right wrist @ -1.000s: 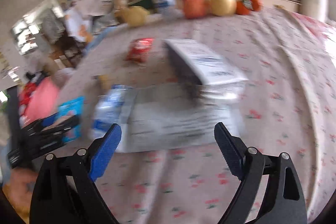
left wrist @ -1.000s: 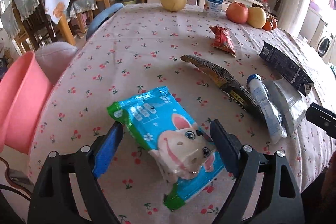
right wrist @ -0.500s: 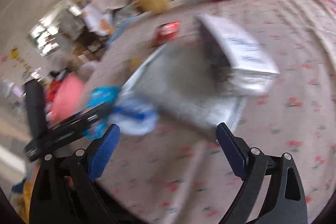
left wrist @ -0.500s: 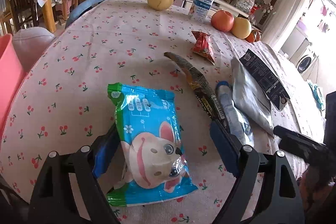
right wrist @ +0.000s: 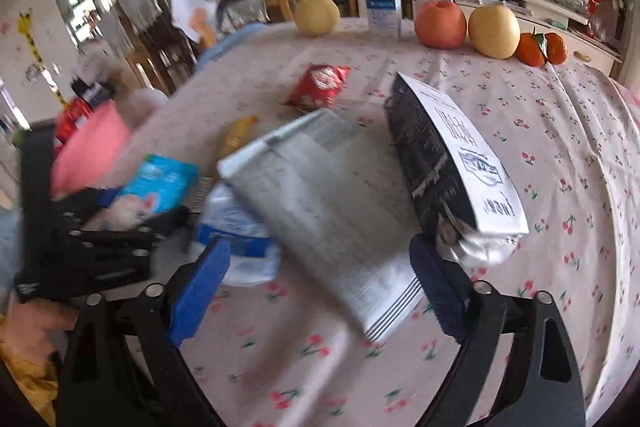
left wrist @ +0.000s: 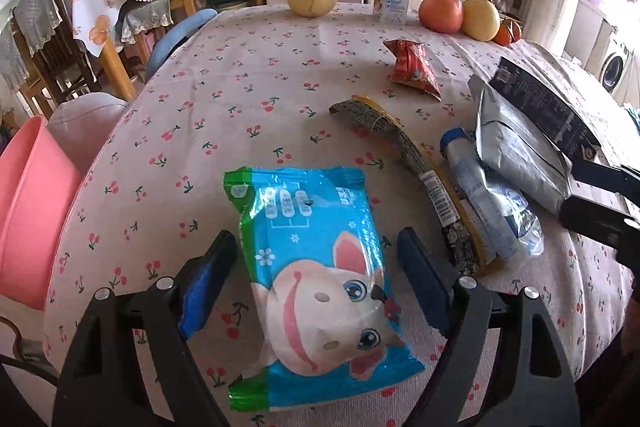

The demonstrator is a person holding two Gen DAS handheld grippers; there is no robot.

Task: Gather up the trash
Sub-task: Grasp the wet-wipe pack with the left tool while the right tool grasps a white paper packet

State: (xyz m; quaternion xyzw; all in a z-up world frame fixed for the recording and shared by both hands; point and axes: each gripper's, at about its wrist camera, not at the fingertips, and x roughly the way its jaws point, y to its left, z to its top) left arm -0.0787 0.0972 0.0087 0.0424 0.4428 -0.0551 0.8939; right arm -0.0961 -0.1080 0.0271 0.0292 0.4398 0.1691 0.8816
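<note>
Six pieces of trash lie uncollected on the cherry-print desk [left wrist: 248, 75].

Nearest: blue plastic wipes packet with cartoon animal [left wrist: 320, 279], between the left gripper [left wrist: 316, 275]'s fingers, which are closing but not yet pressing.

Right gripper [right wrist: 320, 281]: fingers closing around a silver foil pouch [right wrist: 320, 203], not yet gripping.

Beyond: crushed clear bottle [left wrist: 486, 203], dark flattened wrapper [left wrist: 408, 163], black-and-white bag [right wrist: 452, 155], red snack packet [left wrist: 412, 71].

Pink plastic basin [left wrist: 32, 211] at the desk's left edge, probably the bin; its inside is hidden.

Right wrist view is motion-blurred.
</note>
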